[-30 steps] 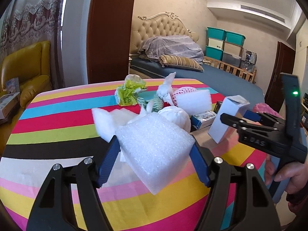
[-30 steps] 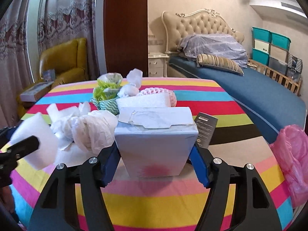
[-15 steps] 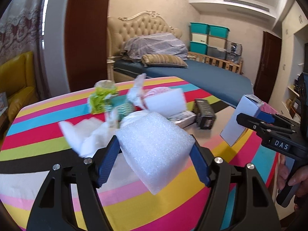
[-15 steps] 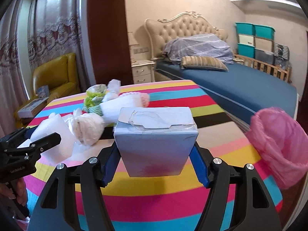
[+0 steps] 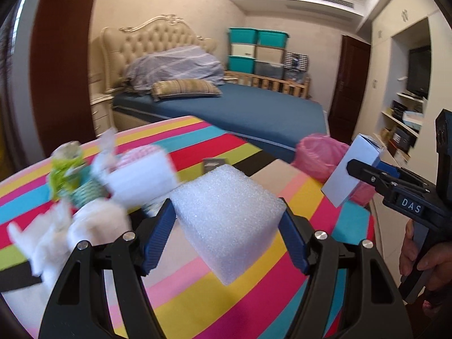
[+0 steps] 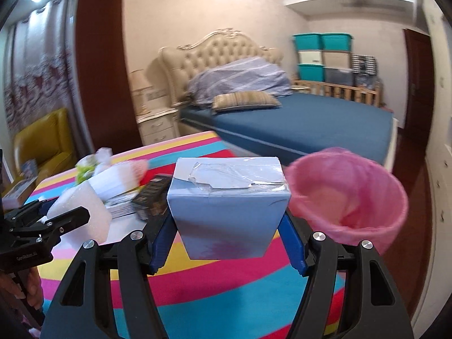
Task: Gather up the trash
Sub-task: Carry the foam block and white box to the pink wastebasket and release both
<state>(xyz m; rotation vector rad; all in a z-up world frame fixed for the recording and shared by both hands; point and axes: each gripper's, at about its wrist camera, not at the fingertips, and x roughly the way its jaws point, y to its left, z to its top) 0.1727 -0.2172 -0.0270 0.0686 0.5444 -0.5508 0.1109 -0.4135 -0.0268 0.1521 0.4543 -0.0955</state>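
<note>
The left gripper [image 5: 227, 220] is clamped on a white foam block [image 5: 226, 217], its blue pads pressed against both sides, above the striped tablecloth [image 5: 197, 296]. The right gripper [image 6: 228, 220] is clamped likewise on a pale blue carton [image 6: 227, 203]. The pink-lined trash bin [image 6: 347, 197] stands just right of the carton, beyond the tablecloth's edge; more trash [image 5: 93, 186] lies left of the foam block.

A white foam block [image 5: 228, 214], pebbly and tilted corner-down, is clamped above the striped table. A pale blue carton [image 6: 228, 203] with a torn, taped top flap is likewise held aloft. Farther left on the table lies blurred trash: crumpled white paper [image 5: 84, 226], a green wrapper [image 5: 66, 166], pink-and-white foam netting [image 5: 141, 166] and a small black box [image 6: 154, 197]. A pink-lined bin [image 6: 350, 195] stands right, off the table's edge.
</note>
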